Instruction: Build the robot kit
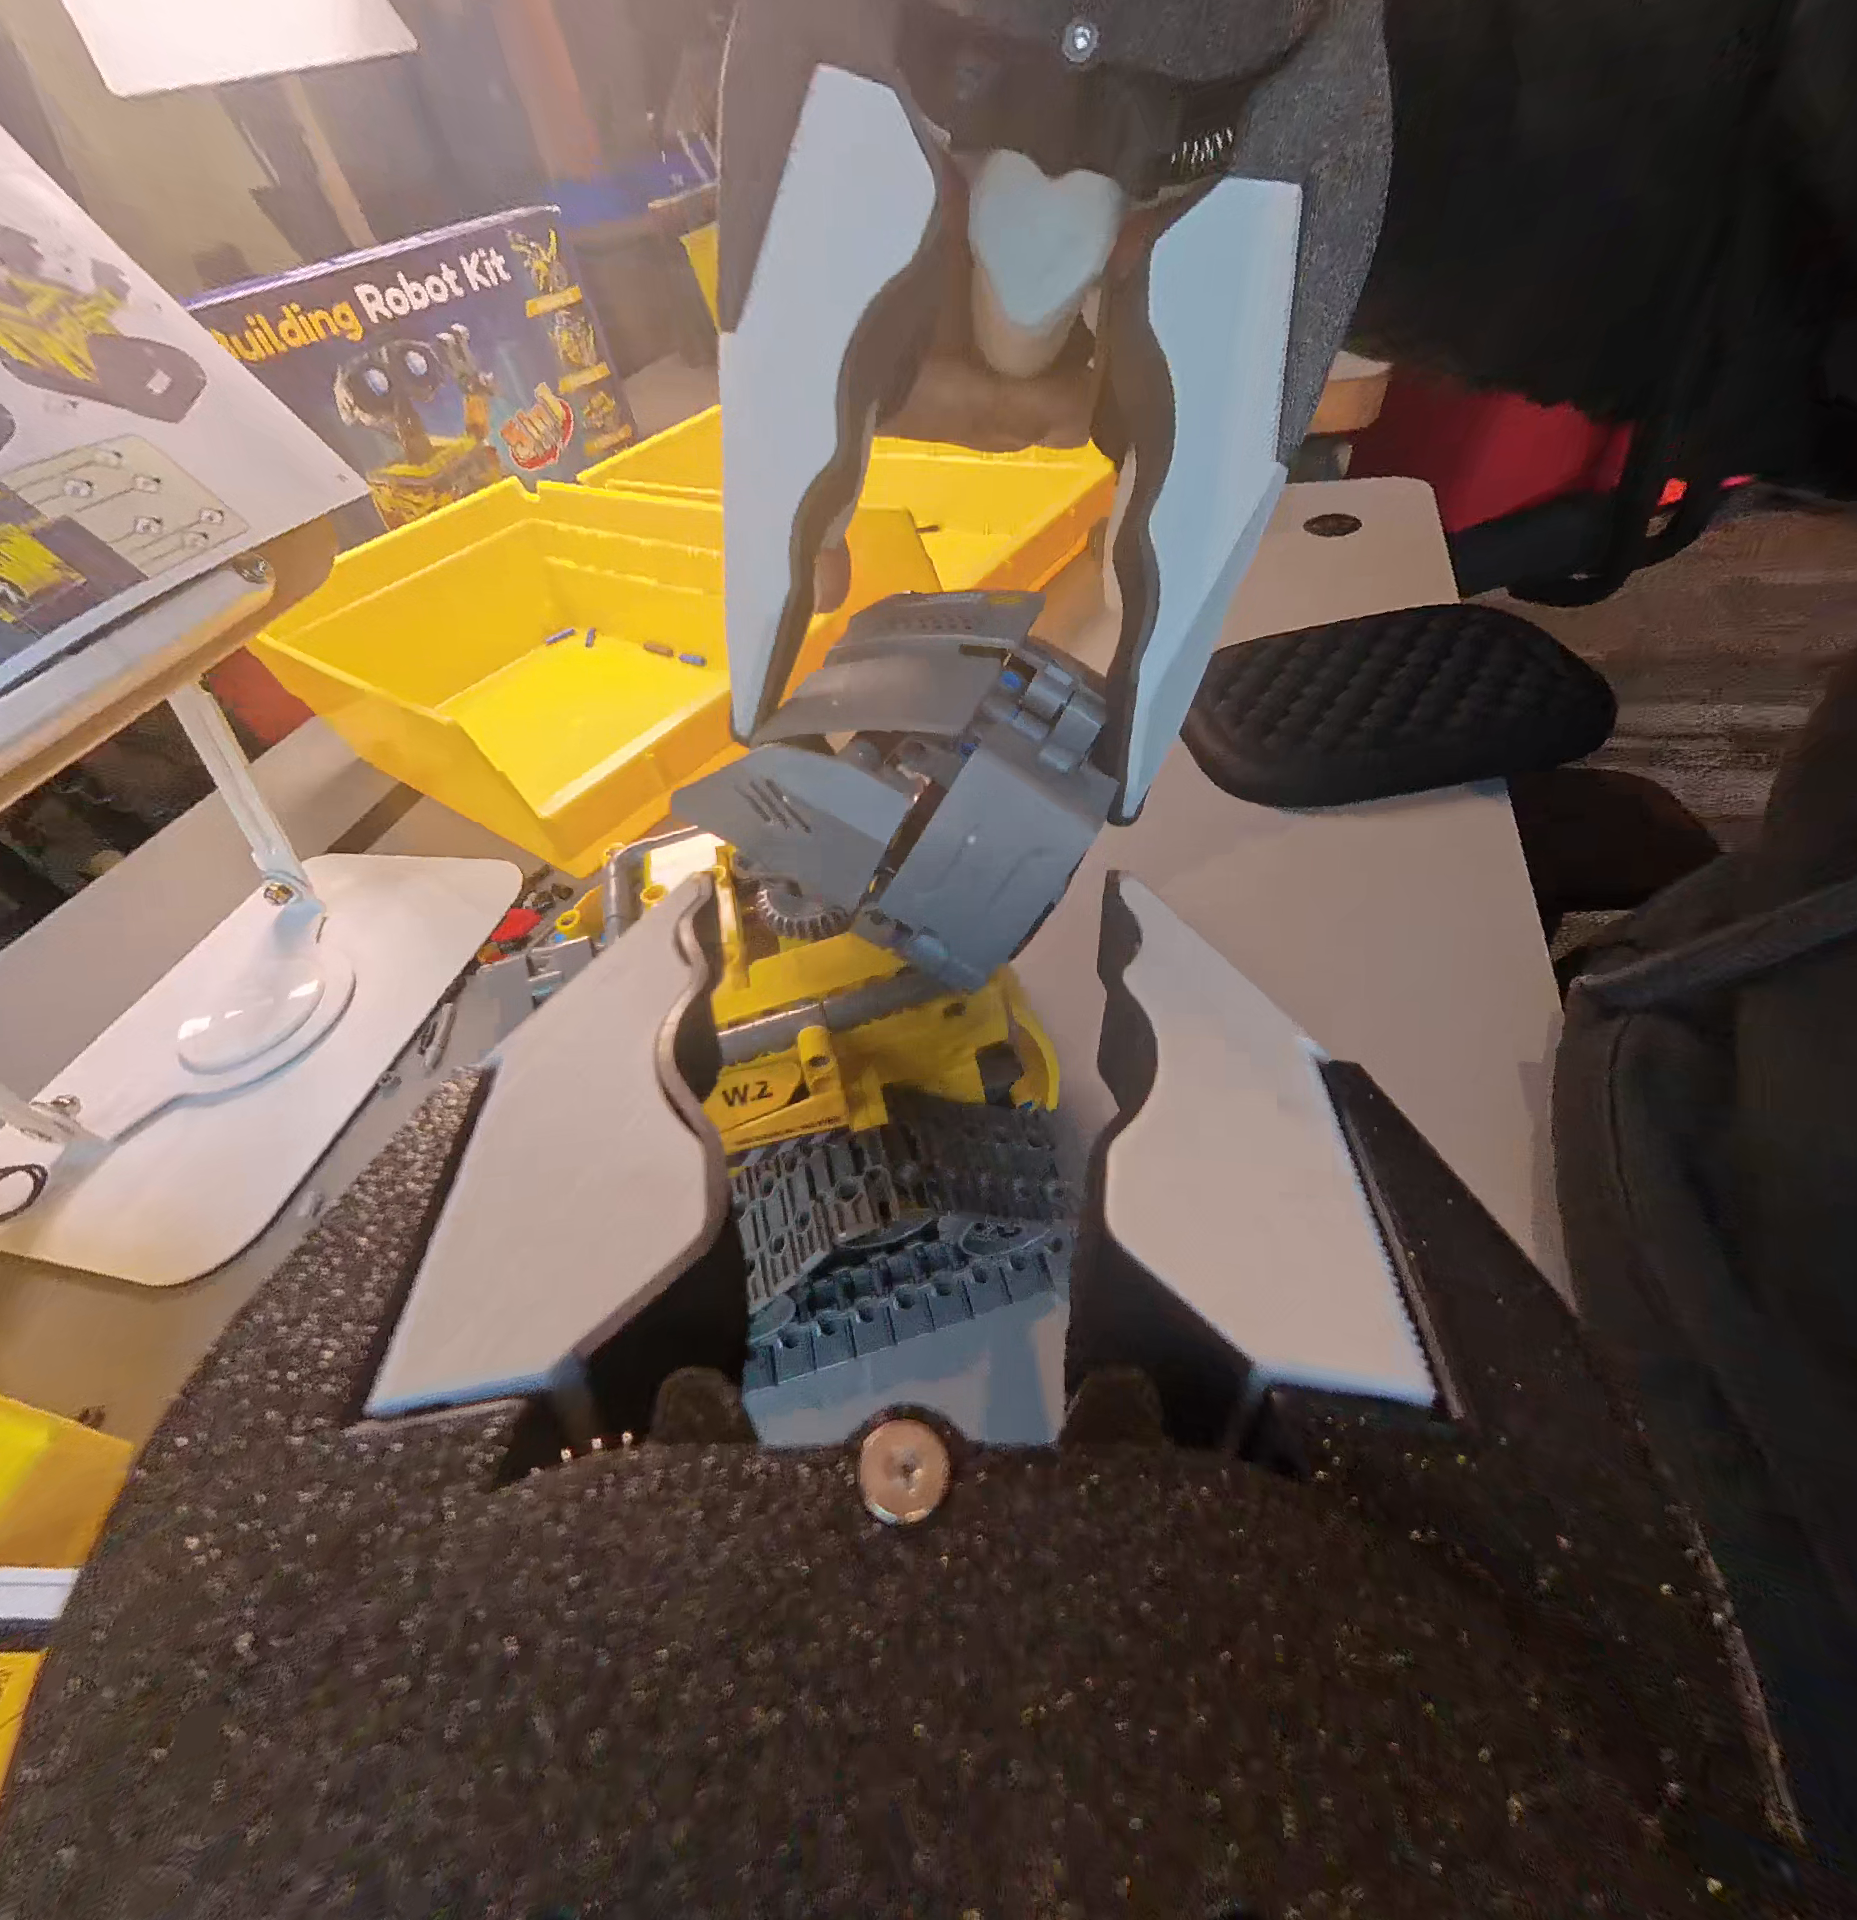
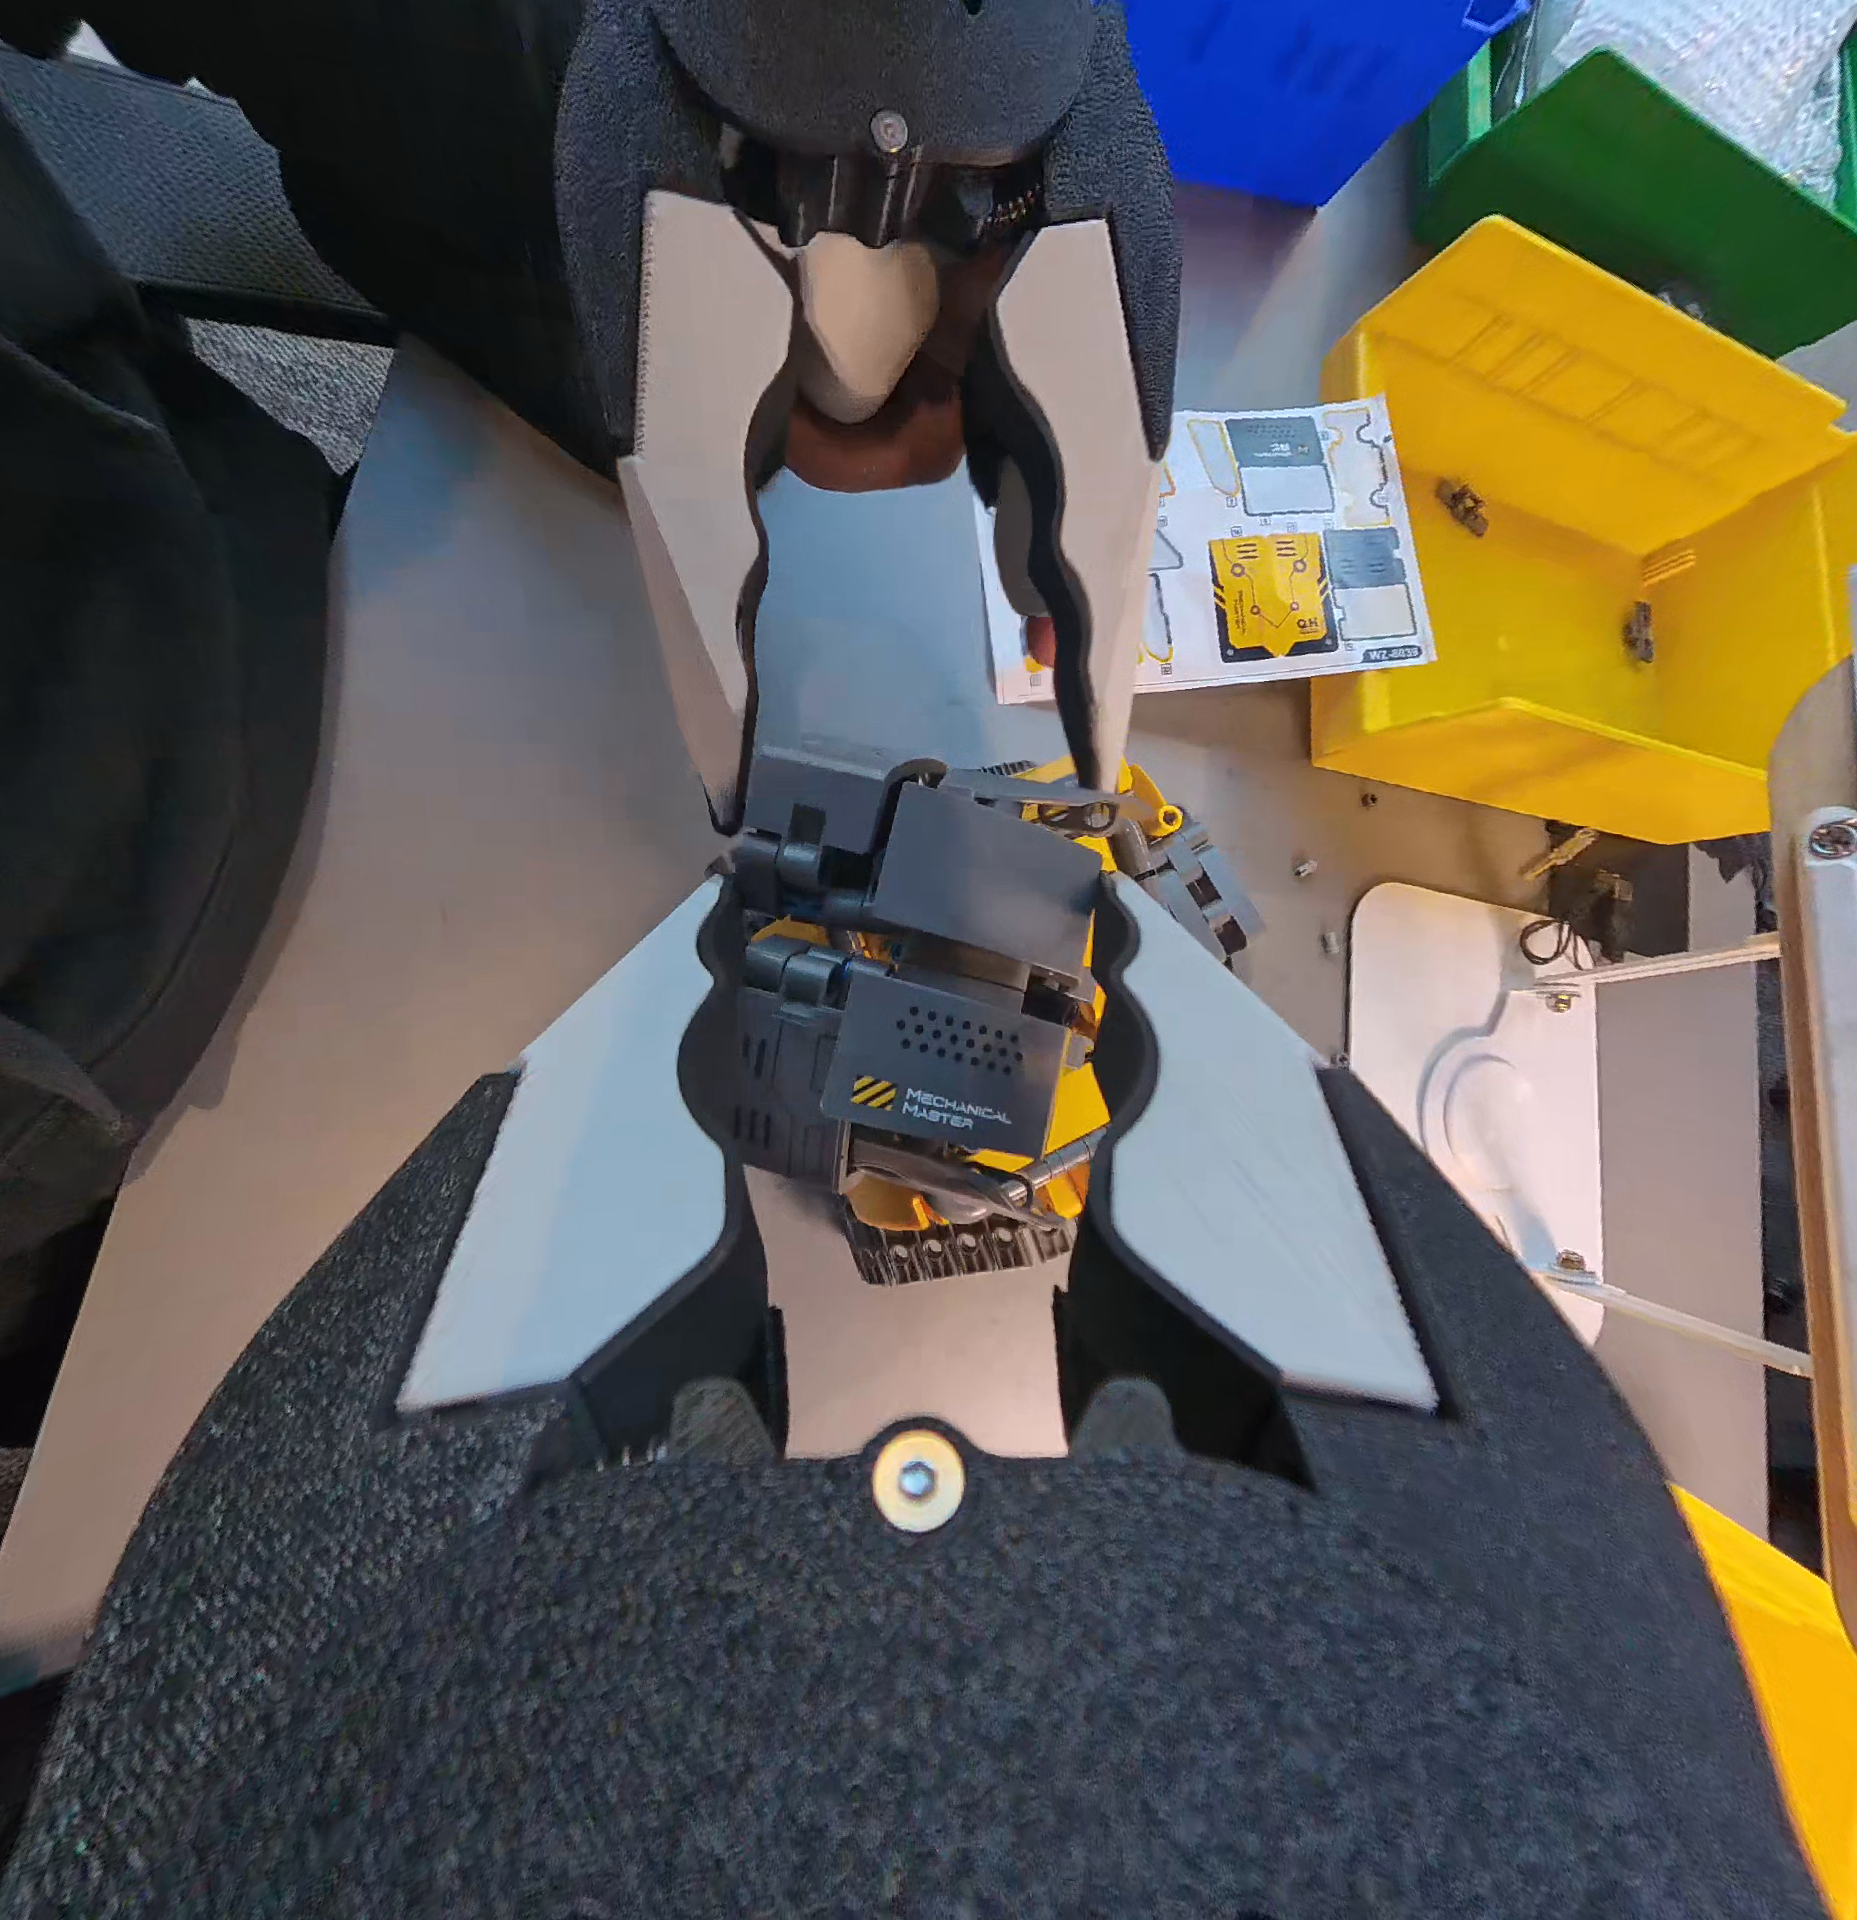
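The grey table (image 2: 508,727) fills the middle of both views, with a yellow bin (image 1: 550,644) at centre left in the left wrist view and a kit box (image 1: 425,343) behind it at upper left. At frame centre stands a yellow-and-grey brick robot model (image 1: 862,1049).

The left gripper (image 1: 903,904) brackets its tracked base, fingers wide, and whether they touch I cannot tell. The right gripper (image 2: 913,894), entering from the top of the left view, pinches the model's grey head panels (image 1: 903,769), seemingly to steady them.

Only the right wrist view shows the sticker sheet (image 2: 1288,540) at upper right, plus green (image 2: 1630,187) and blue bins (image 2: 1298,94).
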